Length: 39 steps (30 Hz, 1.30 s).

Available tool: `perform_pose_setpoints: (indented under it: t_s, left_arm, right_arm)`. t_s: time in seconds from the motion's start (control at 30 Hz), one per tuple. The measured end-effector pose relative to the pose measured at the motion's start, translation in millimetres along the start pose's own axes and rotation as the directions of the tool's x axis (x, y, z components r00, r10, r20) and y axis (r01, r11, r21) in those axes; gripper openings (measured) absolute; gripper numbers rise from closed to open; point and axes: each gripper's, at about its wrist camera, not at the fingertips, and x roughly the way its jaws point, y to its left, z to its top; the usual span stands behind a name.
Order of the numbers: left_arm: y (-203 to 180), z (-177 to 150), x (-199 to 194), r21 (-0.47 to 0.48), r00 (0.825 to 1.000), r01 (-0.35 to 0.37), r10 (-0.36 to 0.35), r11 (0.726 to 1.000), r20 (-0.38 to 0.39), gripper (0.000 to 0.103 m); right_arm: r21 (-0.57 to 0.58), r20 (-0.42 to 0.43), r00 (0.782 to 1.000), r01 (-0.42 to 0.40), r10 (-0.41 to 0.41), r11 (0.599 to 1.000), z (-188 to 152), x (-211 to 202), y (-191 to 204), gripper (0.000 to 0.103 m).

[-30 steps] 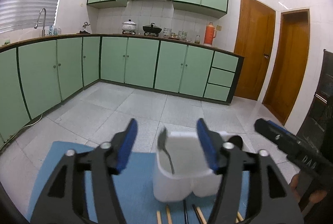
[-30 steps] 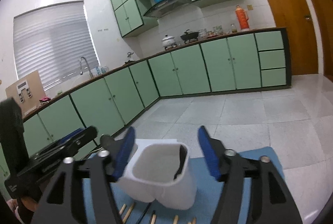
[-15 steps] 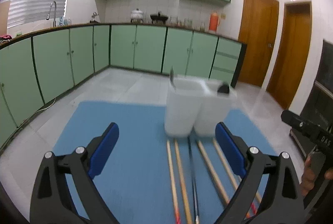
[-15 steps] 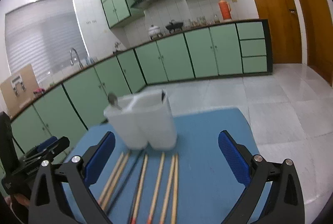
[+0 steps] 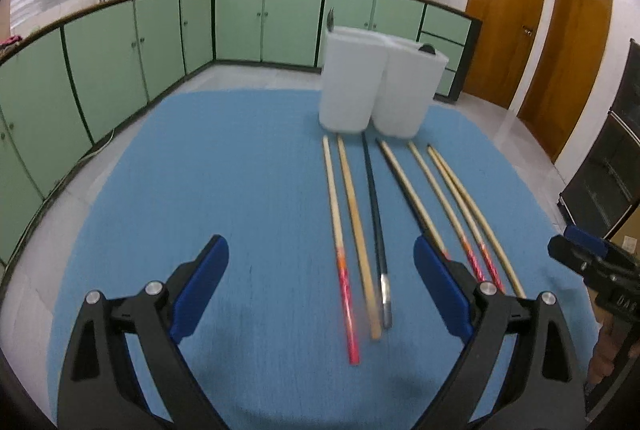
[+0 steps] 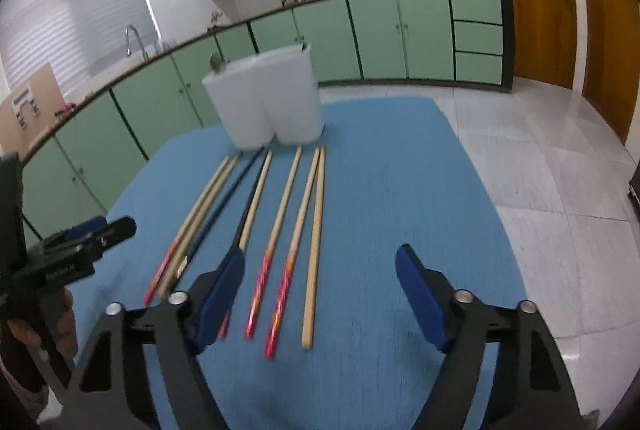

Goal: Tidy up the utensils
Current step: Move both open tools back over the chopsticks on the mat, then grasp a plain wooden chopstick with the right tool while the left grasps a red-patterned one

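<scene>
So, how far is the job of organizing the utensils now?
Barely begun. The white holder has a spoon inside. Neither hand-held gripper, left or right, holds anything; the right one's jaws are closing. Seven chopsticks lie on the blue mat.

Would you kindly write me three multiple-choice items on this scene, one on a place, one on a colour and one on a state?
1. Where do the chopsticks lie? A in the holder; B on the mat before the holder; C on the floor.
2. What colour is the mat? A blue; B red; C green.
3. How is the holder? A upright; B tipped over; C upside down.
Answers: B, they lie flat on the mat; A, the cloth is blue; A, its open top faces up.
</scene>
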Motion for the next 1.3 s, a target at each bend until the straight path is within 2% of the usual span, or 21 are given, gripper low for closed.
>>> perform_pose_setpoints:
  t_s: [0.1,0.23,0.33,0.43,0.73,0.97,1.1,1.3]
  left_arm:
    - [3,-8,-2,-0.005,1.000,-0.007,0.007,1.000,-0.022,0.091]
    - [7,-19,-3,-0.016,0.999,-0.015,0.014,1.000,-0.051,0.091]
    - [4,-22,-4,-0.019,0.998,-0.015,0.014,1.000,-0.060,0.091]
    - [1,-24,-5,-0.014,0.998,-0.016,0.015,1.000,-0.063,0.091]
    - [-6,-27,-7,-0.010,0.998,-0.013,0.012,1.000,-0.062,0.091]
    - [-7,-31,-3,-0.010,0.997,-0.018,0.017,1.000,-0.079,0.090]
    - [-10,-35,3,-0.005,0.994,-0.014,0.014,1.000,-0.105,0.076]
    - [-14,-39,10,-0.003,0.992,-0.010,0.010,1.000,-0.127,0.068]
  right_arm:
    - [-0.011,-0.048,0.999,0.004,-0.005,1.000,-14,3,4,0.057]
    - [-0.024,-0.097,0.995,0.005,-0.007,1.000,-32,10,8,0.036]
    - [-0.021,-0.116,0.993,0.003,-0.005,1.000,-39,13,9,0.027]
    - [-0.033,-0.126,0.992,0.001,-0.005,0.999,-39,16,13,0.022]
    - [-0.012,-0.139,0.990,0.019,-0.021,1.000,-41,24,13,0.013]
    - [-0.020,-0.137,0.990,0.037,-0.039,0.999,-39,26,15,0.013]
    - [-0.020,-0.134,0.989,0.055,-0.057,0.998,-39,27,17,0.010]
    - [0.004,-0.132,0.990,0.057,-0.056,0.998,-37,28,14,0.007]
